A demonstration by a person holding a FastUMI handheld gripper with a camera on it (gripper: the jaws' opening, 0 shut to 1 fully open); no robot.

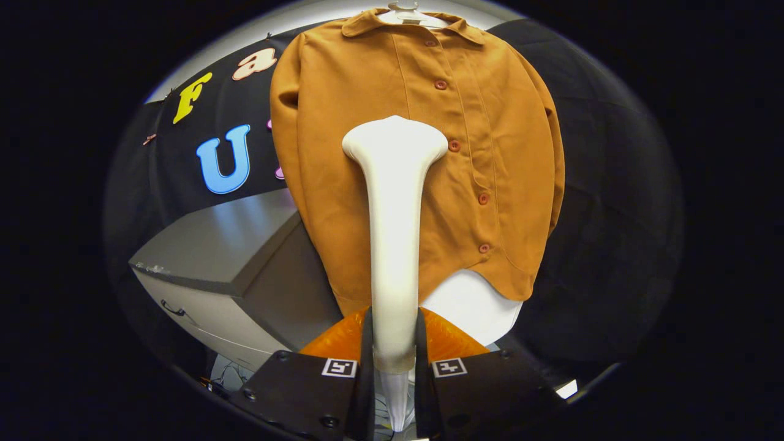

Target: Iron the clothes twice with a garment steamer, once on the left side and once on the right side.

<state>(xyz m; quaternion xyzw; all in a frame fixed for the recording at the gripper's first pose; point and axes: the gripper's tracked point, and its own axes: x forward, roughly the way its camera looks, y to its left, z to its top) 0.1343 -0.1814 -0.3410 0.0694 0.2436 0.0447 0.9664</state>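
Both fingers [367, 343] of my gripper [394, 349] clamp the white garment steamer [394, 245] by its handle. Its head sits against the orange shirt [422, 153], left of the button row, mid-height. Shirt hangs on a hanger [405, 12]; grey cabinet [220, 257] beside it.

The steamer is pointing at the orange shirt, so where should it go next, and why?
Probably slide down the same side. The gripper is shut on the white steamer, whose head sits midway up the shirt, beside the button row, with cloth below it.
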